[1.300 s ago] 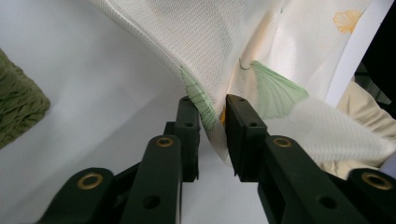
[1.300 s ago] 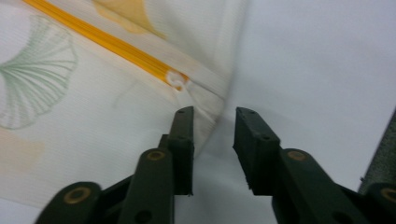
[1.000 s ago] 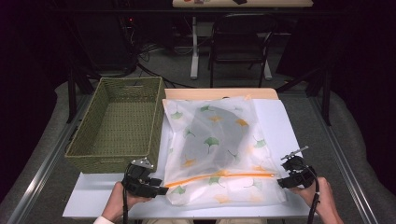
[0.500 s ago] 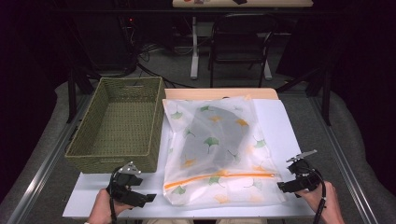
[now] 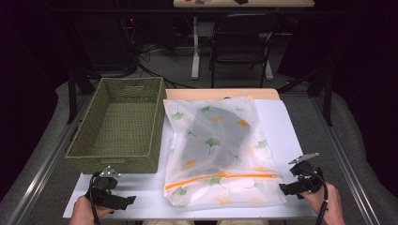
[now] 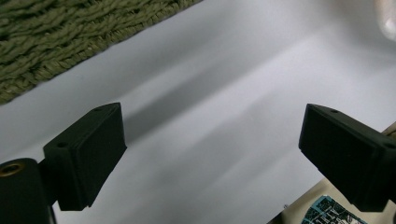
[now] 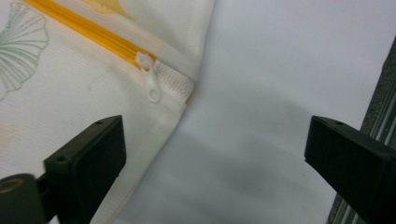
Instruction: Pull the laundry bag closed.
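Left gripper [image 5: 126, 200] drew off one bag [image 5: 220, 150] — jaws opening.

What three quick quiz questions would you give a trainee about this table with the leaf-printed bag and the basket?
1. True or false: the orange zipper of the translucent white leaf-printed bag is drawn closed, its white pull at the end near the right tool.
2. What lies inside the green woven rectangular basket?
3. Which tool holds the bag: A left tool, B right, C neither?

Key: 1 true. 2 nothing, as far as the high view shows. 3 C: both tools' jaws have just been opening and stand apart, with nothing between them.
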### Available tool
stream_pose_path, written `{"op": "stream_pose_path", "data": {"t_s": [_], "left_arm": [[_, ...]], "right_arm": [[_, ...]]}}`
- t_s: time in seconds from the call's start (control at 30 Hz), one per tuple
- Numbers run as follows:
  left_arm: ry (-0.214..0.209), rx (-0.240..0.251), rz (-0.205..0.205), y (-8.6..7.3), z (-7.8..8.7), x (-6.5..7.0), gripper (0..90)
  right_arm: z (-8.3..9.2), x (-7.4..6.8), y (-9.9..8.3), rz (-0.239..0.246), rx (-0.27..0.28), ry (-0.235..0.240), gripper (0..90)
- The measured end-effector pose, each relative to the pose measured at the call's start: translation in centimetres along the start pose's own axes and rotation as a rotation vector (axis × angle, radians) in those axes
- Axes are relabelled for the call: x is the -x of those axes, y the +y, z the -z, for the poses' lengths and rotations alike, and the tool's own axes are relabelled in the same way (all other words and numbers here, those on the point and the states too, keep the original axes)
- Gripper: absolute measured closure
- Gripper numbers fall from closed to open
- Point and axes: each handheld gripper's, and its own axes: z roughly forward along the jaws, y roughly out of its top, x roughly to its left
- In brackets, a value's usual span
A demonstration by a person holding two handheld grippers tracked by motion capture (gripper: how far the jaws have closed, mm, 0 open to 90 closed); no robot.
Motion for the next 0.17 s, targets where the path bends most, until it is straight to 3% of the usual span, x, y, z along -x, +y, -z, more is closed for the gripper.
{"op": "stream_pose_path", "data": {"t_s": [0.17], "left_arm": [[-0.010, -0.017, -0.026, 0.27, -0.57, 0.15, 5.4]], "right_arm": [[-0.40, 0.31, -0.11, 0.009, 0.015, -0.021, 0.0]]}}
